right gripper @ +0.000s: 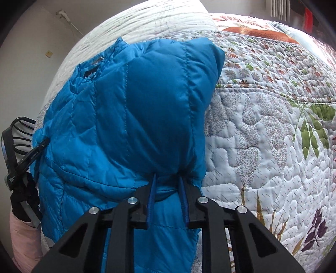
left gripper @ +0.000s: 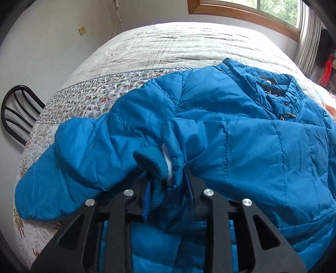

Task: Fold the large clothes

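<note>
Both tools point(left gripper: 169, 184) point(right gripper: 168, 189) pinching jacket point(left gripper: 231, 130) sleeves.

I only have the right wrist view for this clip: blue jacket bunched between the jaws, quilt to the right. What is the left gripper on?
Observer: The left gripper has the jacket's knit cuff between its jaws, sleeve end folded over the body.
Operator: Is the collar visible anywhere?
Observer: Yes, in the left wrist view the collar lies at the far right, with a zipper pull just below it.
Operator: Anything behind the bed?
Observer: A wood-framed window on the far wall, and a black chair at the bed's left edge.
</note>
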`<action>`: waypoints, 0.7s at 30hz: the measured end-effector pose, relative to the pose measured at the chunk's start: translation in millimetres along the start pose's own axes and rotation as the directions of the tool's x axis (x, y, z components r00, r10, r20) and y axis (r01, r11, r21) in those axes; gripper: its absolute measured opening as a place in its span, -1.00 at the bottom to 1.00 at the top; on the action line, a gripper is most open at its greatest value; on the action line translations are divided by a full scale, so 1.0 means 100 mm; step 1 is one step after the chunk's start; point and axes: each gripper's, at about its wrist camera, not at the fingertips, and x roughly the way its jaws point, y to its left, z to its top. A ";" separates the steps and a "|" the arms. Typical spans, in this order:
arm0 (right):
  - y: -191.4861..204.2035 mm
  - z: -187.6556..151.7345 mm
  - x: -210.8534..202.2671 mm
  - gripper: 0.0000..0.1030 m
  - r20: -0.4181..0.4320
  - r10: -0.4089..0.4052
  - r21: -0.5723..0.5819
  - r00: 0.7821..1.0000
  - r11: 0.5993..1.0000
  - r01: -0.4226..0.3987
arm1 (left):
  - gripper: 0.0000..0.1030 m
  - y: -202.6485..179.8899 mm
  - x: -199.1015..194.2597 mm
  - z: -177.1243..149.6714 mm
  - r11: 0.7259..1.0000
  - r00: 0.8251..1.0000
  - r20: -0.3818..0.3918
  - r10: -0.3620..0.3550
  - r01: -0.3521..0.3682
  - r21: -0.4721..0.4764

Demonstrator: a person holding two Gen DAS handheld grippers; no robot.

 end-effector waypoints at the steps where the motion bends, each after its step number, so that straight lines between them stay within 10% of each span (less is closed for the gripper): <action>1: 0.01 0.00 0.00 -0.61 -0.001 -0.003 -0.005 1.000 1.000 0.003 | -0.42 0.02 -0.01 0.01 1.000 1.000 -0.001 -0.005 0.005 -0.009; 4: 0.03 -0.02 -0.15 -0.61 0.018 -0.017 -0.013 1.000 1.000 0.017 | 0.00 0.20 -0.11 0.07 0.997 0.999 -0.020 -0.027 0.025 -0.074; 9: 0.24 -0.13 -0.56 -0.52 0.115 -0.034 -0.057 0.993 0.998 0.041 | 0.06 0.45 -0.58 0.11 0.992 0.997 0.082 -0.006 0.016 -0.127; 15: 0.73 -0.13 -0.36 -0.52 0.075 0.018 -0.148 0.997 0.989 -0.007 | 0.06 -0.15 -0.70 0.03 0.981 0.981 0.029 -0.194 0.195 -0.023; 21: 0.90 -0.10 0.11 -0.52 0.021 0.002 -0.135 1.000 0.991 0.001 | 0.06 -0.70 -0.44 -0.16 0.975 0.976 -0.051 -0.212 0.215 0.052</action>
